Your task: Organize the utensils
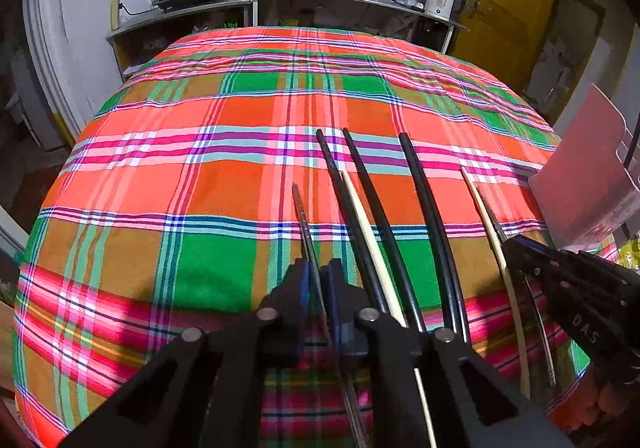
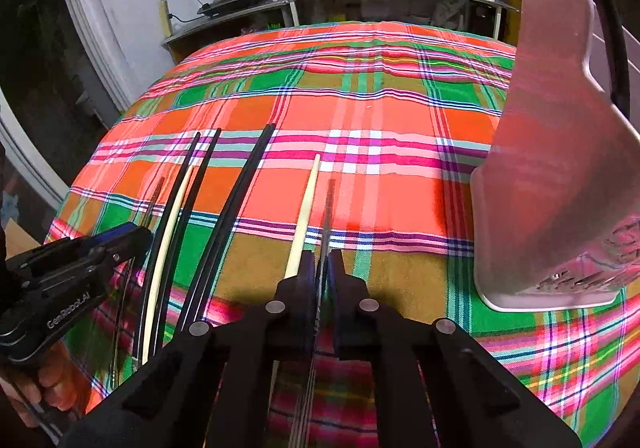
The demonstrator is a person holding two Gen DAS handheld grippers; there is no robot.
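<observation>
Left wrist view: the left tool (image 1: 318, 276) is clamped on a thin metal chopstick (image 1: 301, 215); beside it on the plaid-covered counter (image 1: 160, 167) lie black chopsticks (image 1: 372, 207) and a pale chopstick (image 1: 486, 215). The right tool (image 2: 320, 268) is clamped on another metal chopstick (image 2: 329, 207), near a pink holder (image 2: 552, 151).

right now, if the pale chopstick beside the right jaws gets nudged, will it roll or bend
The pale chopstick looks thin, rigid and straight, so it probably won't bend. Being slim and seemingly rounded, it may roll sideways, though the plaid cloth could slow it. It's likely very light.
</observation>
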